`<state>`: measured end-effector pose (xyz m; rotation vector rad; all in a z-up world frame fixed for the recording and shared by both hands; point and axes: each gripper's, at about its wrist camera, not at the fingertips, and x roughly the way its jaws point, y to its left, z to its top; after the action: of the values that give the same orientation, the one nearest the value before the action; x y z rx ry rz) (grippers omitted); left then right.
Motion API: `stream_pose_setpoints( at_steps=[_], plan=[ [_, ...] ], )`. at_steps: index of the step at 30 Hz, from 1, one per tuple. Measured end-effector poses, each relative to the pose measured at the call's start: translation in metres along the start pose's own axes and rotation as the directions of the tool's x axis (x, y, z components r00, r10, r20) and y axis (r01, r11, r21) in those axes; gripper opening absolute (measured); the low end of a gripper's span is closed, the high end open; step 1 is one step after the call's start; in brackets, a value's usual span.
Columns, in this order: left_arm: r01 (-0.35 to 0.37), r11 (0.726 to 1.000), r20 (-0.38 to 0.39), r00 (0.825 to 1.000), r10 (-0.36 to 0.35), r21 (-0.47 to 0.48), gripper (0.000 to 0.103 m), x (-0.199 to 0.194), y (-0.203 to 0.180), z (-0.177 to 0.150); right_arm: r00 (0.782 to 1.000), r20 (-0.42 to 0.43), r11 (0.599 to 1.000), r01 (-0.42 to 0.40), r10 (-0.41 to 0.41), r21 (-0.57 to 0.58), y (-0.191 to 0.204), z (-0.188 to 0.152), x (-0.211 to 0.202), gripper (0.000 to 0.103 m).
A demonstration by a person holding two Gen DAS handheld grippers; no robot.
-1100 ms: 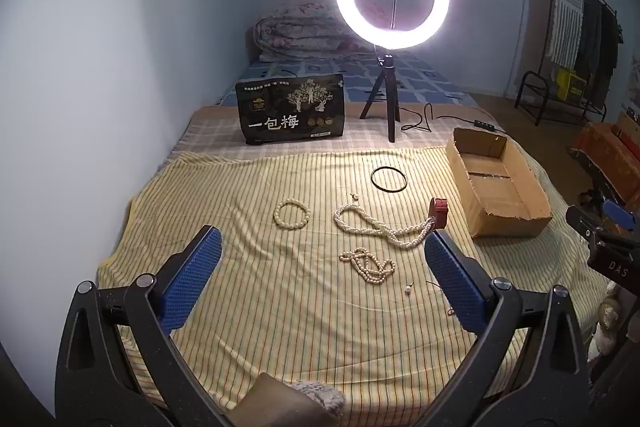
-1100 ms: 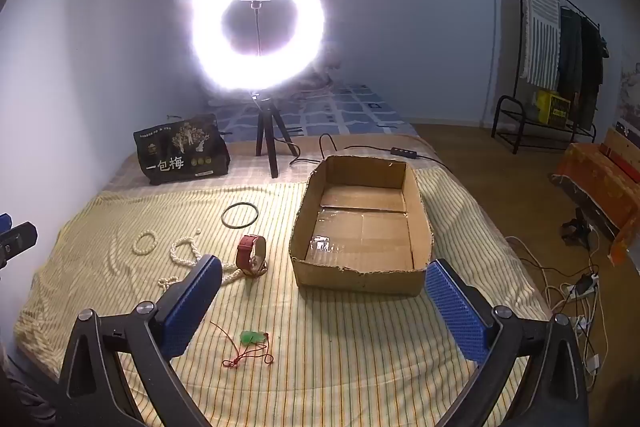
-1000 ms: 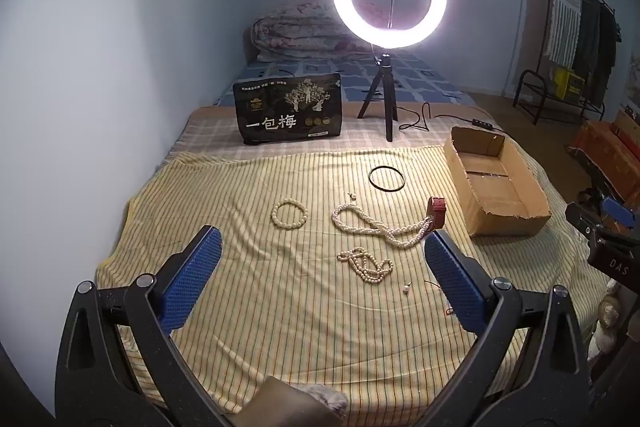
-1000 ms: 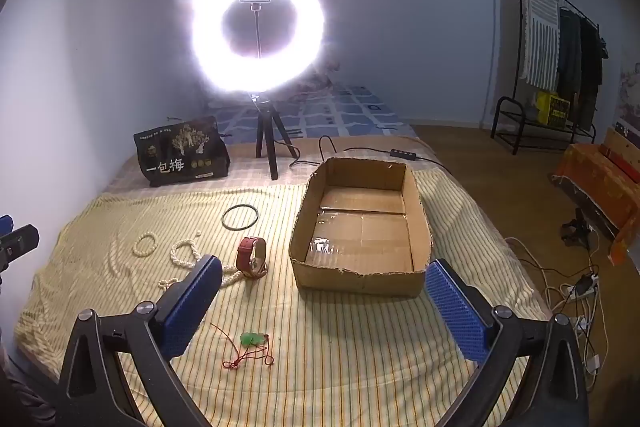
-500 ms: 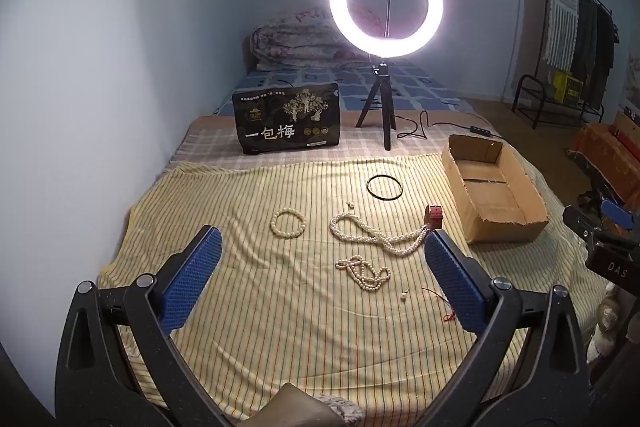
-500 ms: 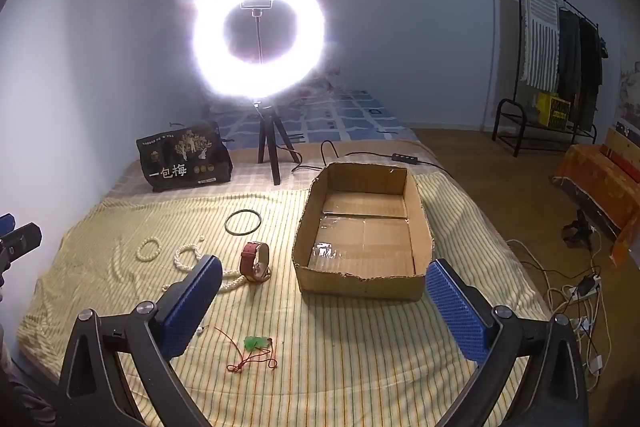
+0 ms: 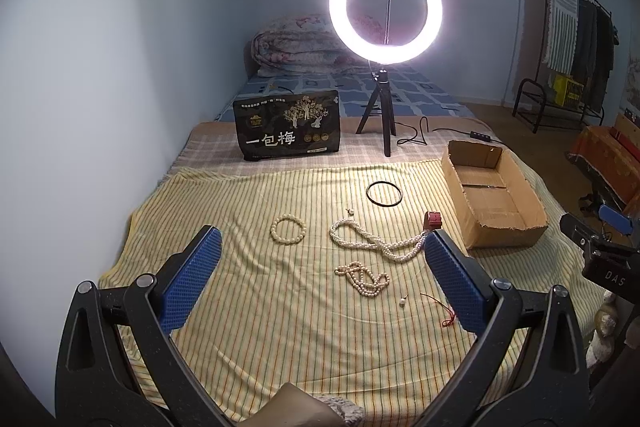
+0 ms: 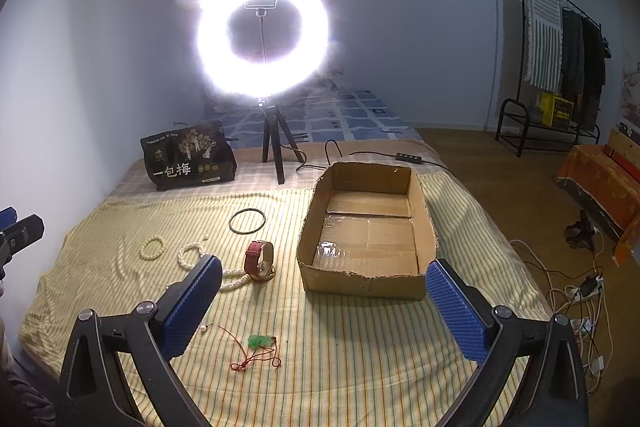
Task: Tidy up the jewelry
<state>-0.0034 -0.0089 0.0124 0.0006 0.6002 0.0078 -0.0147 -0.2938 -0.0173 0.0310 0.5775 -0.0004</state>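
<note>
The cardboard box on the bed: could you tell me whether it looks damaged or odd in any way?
Yes, slightly. The cardboard box has a ragged, torn top edge along its near wall, and its flaps appear cut off. It holds no jewelry; the watch and the bead strands lie on the striped bedspread.

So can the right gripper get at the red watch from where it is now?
Probably yes: the right gripper is open and empty, the red watch stands exposed ahead and left, leaning on the pearl necklace only.

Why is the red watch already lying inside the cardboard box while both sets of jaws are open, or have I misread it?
Only the watch's place is wrong. The right wrist view shows the red watch on the striped cloth beside the empty cardboard box. Both sets of jaws are open.
</note>
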Motion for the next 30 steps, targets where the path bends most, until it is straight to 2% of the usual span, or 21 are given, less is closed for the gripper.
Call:
stream_pose_setpoints(
  at_steps=[30],
  plan=[
    [0.001, 1.0, 0.001, 1.0, -0.001, -0.002, 0.103, 0.0, -0.0003, 0.0001, 1.0, -0.006, 1.0, -0.008, 0.008, 0.003, -0.0013, -0.0035, 0.0003, 0.103]
  ],
)
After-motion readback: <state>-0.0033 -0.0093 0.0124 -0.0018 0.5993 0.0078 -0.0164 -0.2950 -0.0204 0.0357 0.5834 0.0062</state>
